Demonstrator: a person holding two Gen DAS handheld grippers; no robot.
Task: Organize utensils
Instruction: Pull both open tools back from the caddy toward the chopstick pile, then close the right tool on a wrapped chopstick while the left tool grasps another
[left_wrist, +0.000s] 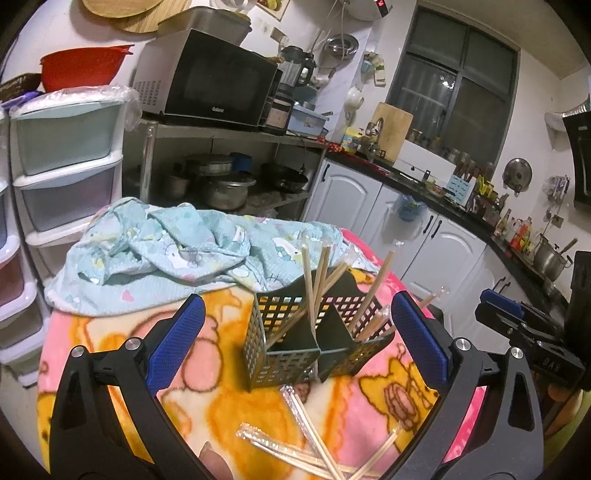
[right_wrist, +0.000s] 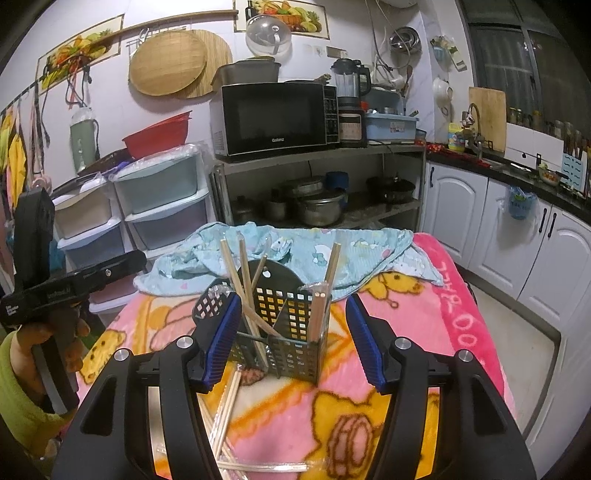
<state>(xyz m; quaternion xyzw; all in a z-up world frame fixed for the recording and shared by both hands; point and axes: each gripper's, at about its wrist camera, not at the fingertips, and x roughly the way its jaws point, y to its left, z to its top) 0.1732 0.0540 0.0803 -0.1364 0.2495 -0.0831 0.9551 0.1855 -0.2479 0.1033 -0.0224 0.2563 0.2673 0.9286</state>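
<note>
Black perforated utensil caddy (left_wrist: 317, 332) w/ several compartments stands upright on a pink-and-yellow cartoon blanket (left_wrist: 229, 406), roughly mid-table. Wooden chopsticks (left_wrist: 314, 280) lean at various angles inside it, some bare, some in clear plastic sleeves; in the right wrist view a wrapped pair (right_wrist: 319, 314) stands in the near right compartment. More wrapped chopsticks (left_wrist: 303, 439) lie loose on the blanket just in front of the caddy, crossing each other. Left gripper (left_wrist: 295, 343) is wide open, blue-padded fingers on either side of the caddy as seen from its cam, nothing held, pads not pressing anything. Right gripper (right_wrist: 291, 339) is about half open & also empty; its left pad sits just beside the caddy's side, can't tell if it touches, right pad is clear of it. A hand (right_wrist: 44, 354) w/ a green sleeve holds the left gripper's handle at the left edge of the right wrist view. Behind the caddy a crumpled light-blue patterned cloth (left_wrist: 166, 254) covers the far end of the blanket. Background: black microwave (right_wrist: 277, 118) on a metal shelf rack (right_wrist: 317, 184) w/ pots below, plastic drawer units (right_wrist: 162, 199) to its left, white cabinets (right_wrist: 517, 243) along the right.
</note>
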